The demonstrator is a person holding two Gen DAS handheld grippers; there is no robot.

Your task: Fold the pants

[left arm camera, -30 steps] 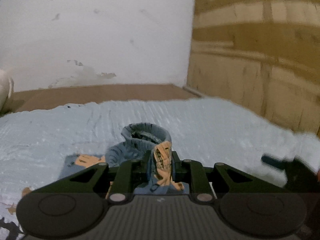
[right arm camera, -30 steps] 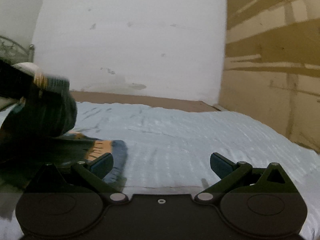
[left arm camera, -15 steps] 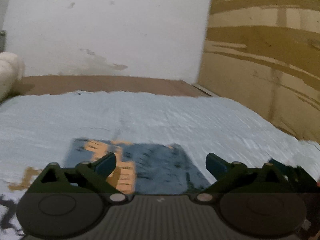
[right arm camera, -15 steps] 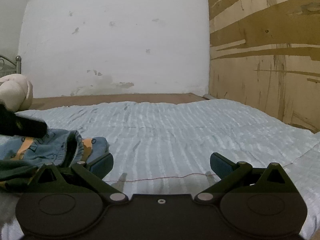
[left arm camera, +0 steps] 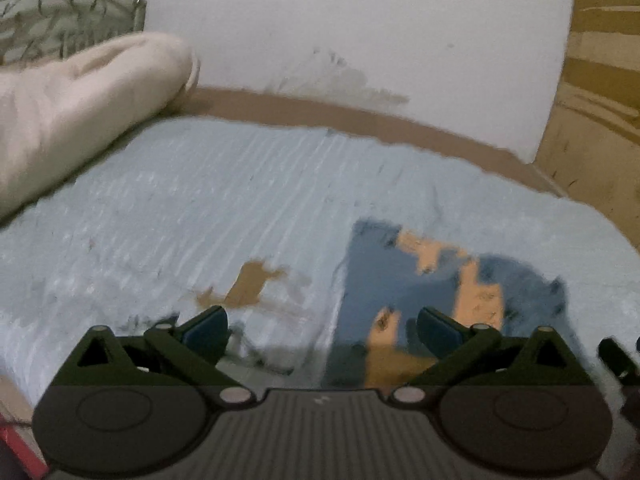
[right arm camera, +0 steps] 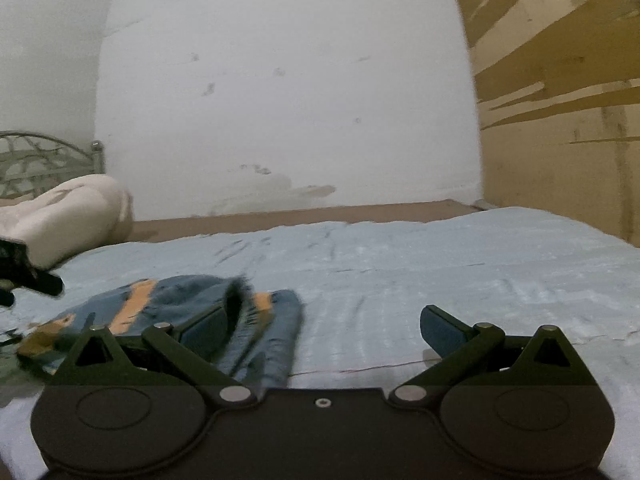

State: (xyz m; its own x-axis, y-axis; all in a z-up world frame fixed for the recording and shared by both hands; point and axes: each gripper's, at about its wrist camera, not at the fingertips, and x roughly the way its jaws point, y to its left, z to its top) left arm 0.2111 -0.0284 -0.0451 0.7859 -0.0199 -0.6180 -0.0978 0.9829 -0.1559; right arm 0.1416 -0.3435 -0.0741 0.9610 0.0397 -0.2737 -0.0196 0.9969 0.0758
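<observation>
The blue pants with orange patches [left arm camera: 424, 292] lie folded on the light blue bedspread [left arm camera: 200, 208]. In the left wrist view they sit right of centre, under and beyond my right fingertip. My left gripper [left arm camera: 322, 326] is open and empty, just above the bed. In the right wrist view the pants [right arm camera: 192, 308] lie low at the left, partly behind my left finger. My right gripper [right arm camera: 322, 326] is open and empty, to the right of the pants. The left gripper's tip [right arm camera: 36, 280] shows at the far left edge.
A cream pillow [left arm camera: 76, 108] lies at the bed's far left, before a metal headboard [left arm camera: 60, 20]. A white wall stands behind and a wooden panel [right arm camera: 560, 120] on the right. A brown strip [left arm camera: 360, 116] runs along the bed's far edge.
My left gripper let go of the pants, opened and swung left. The pants now lie flat on the bed. My right gripper stayed open and shifted slightly.
</observation>
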